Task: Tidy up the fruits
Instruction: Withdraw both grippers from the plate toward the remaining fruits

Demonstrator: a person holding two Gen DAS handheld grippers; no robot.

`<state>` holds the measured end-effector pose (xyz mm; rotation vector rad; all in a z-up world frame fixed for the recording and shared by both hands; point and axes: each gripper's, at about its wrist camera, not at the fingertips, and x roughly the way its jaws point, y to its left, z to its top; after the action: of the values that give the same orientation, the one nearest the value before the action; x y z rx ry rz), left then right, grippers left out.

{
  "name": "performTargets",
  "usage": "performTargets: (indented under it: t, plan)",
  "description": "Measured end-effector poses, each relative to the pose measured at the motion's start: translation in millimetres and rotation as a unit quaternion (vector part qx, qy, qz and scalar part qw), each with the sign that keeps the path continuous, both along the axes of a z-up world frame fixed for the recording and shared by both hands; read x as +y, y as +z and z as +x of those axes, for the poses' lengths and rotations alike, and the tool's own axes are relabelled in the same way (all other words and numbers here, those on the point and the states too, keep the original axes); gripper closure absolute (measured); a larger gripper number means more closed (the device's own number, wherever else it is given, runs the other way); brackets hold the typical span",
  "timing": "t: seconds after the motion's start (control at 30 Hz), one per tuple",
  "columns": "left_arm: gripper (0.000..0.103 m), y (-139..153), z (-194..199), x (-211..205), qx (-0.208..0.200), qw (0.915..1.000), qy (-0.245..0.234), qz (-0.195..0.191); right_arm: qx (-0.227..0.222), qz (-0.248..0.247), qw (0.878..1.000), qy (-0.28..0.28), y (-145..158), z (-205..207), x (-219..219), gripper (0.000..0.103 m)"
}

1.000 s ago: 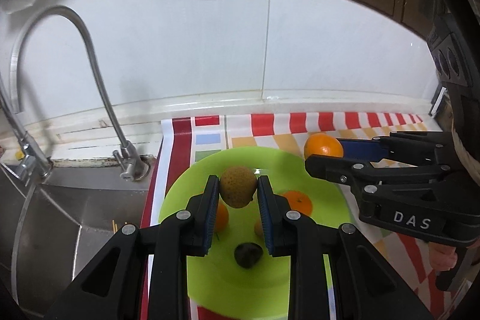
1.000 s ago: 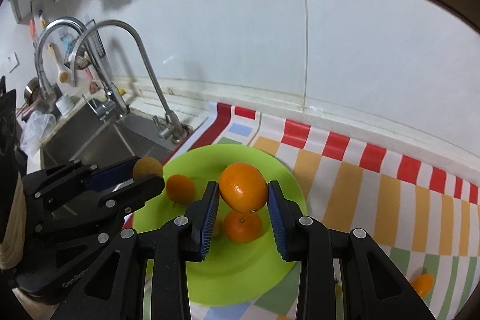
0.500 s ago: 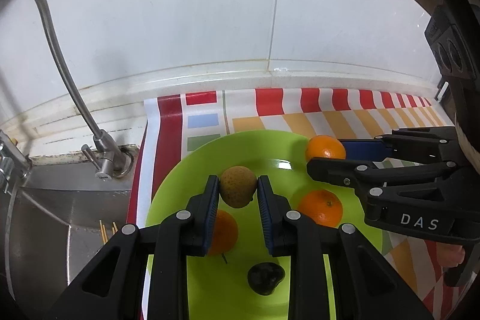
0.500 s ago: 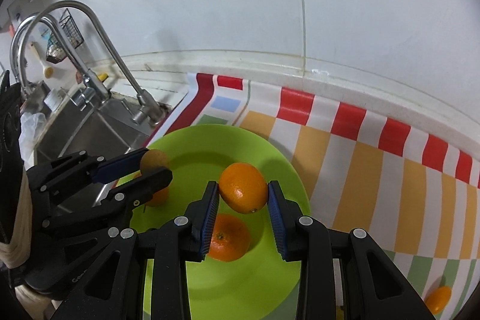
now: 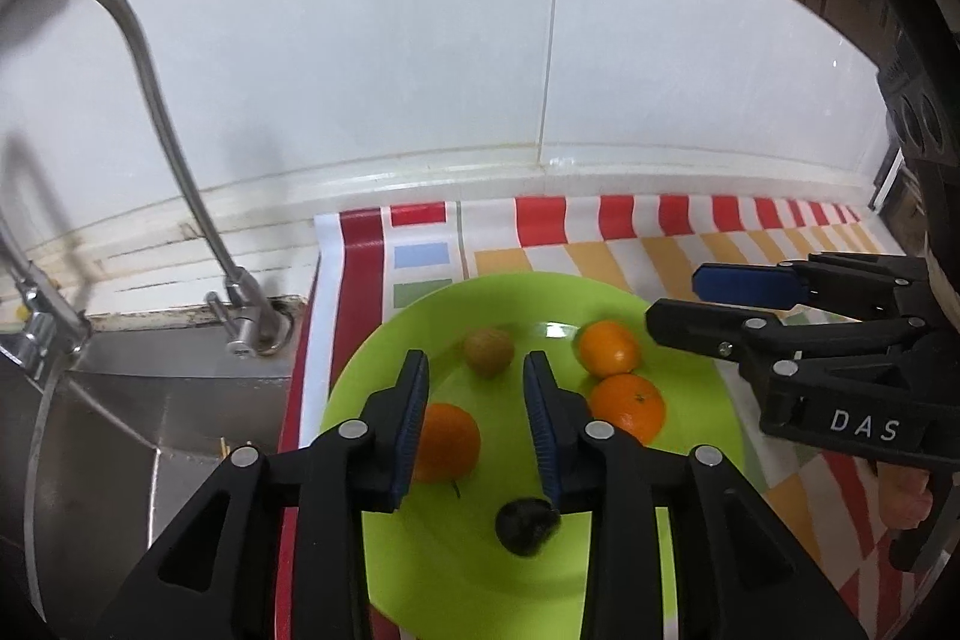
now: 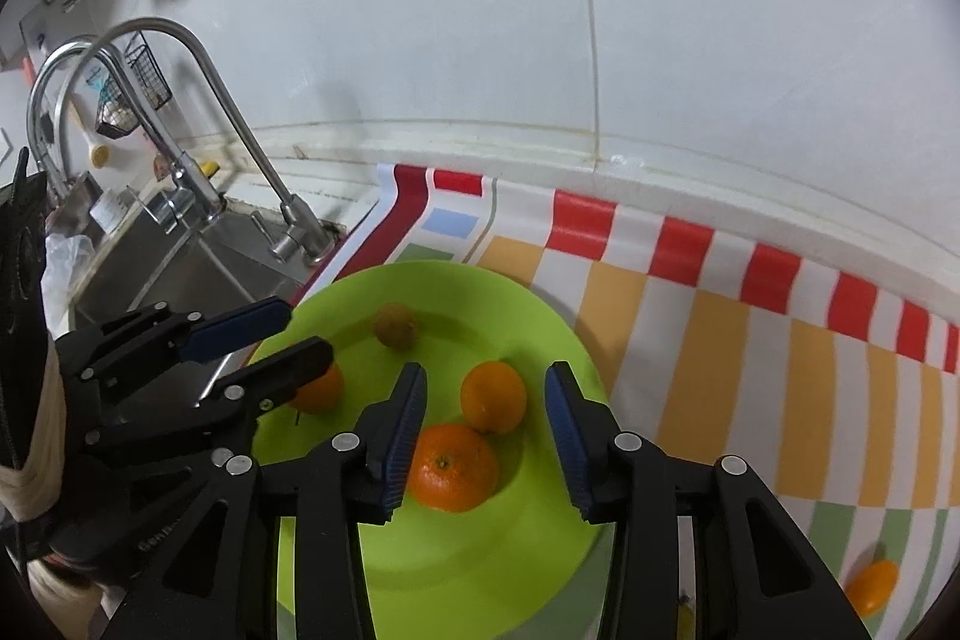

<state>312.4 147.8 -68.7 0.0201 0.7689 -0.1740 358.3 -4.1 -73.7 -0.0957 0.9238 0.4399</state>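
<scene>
On the green plate (image 6: 558, 340) lie the gathered fruits: a brown fruit (image 5: 489, 352) toward the plate's far edge, two oranges (image 6: 493, 396) touching each other near its right side, a third orange (image 5: 447, 441) toward the left edge beside the sink (image 5: 120, 430), and a small dark fruit (image 5: 525, 519) nearer the front edge. They sit loosely apart, seemingly so that none rolls off the shallow rim. The left gripper (image 5: 475, 370) hangs just above the brown fruit with its jaws apart and empty, the fruit lying free between and beyond the pads. The right gripper (image 6: 485, 388) hovers over the paired oranges, jaws likewise spread and holding nothing. One small orange fruit (image 6: 871, 586) lies on the striped mat (image 6: 750, 340) toward its right front corner, well apart from the plate, and is judged the piece left to collect
</scene>
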Motion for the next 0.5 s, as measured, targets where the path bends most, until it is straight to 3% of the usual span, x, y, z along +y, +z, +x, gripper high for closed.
performTargets:
  t: [0.17, 0.27, 0.37, 0.5]
  plan:
    - [0.06, 23.3, -30.8, -4.1, -0.033, 0.9994, 0.006, -0.012, -0.041, 0.001, 0.999, -0.006, 23.3, -25.0, -7.5, 0.061]
    - [0.05, 38.2, -49.0, -7.3, -0.05, 0.9985, 0.01, -0.019, -0.057, 0.011, 0.998, -0.009, 37.7, -42.0, -13.7, 0.061]
    - [0.047, 49.9, -67.4, -9.0, -0.065, 0.9975, 0.02, -0.021, -0.07, 0.019, 0.997, -0.017, 48.4, -58.8, -21.7, 0.052]
    - [0.039, 59.3, -86.7, -14.6, -0.078, 0.9962, 0.032, -0.024, -0.091, 0.016, 0.995, -0.028, 60.5, -79.9, -31.4, 0.052]
